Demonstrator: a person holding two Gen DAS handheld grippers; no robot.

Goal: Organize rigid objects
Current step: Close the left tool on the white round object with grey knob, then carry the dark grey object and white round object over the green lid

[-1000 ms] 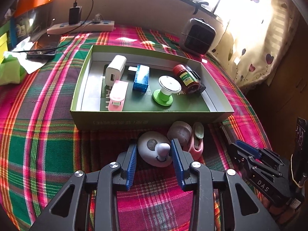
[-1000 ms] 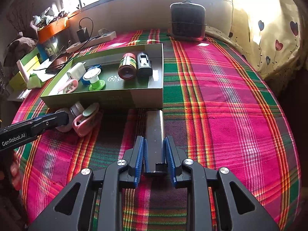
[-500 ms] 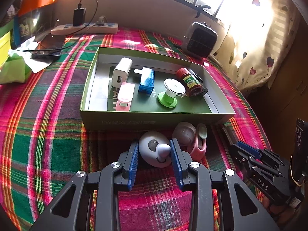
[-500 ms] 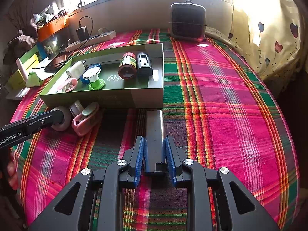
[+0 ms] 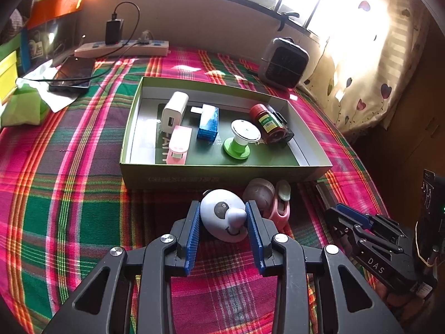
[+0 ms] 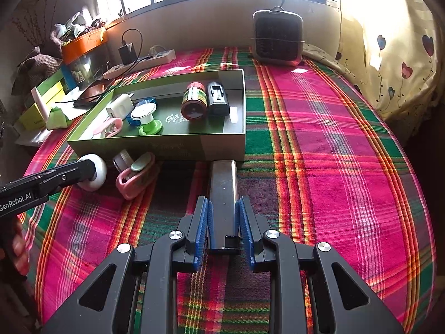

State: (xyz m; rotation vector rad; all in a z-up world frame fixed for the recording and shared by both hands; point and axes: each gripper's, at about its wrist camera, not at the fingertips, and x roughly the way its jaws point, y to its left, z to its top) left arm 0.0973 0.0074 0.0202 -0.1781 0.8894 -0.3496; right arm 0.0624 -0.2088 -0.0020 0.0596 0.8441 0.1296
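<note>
The green box (image 5: 222, 178) on the plaid-covered bed (image 5: 69, 194) is already crowded, so stuff inside could get knocked on the drop. The long metal bar (image 6: 223, 192) is straddled by the right tool (image 6: 223, 233), blue pads barely clear, not clamped. The rounded white panda-face toy (image 5: 224, 215) is bracketed by the half-open left tool (image 5: 223, 232); it could easily be squirted out when squeezed.

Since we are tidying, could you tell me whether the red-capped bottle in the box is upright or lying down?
Lying down. The bottle rests on its side on the floor of the box, beside a black item.
</note>
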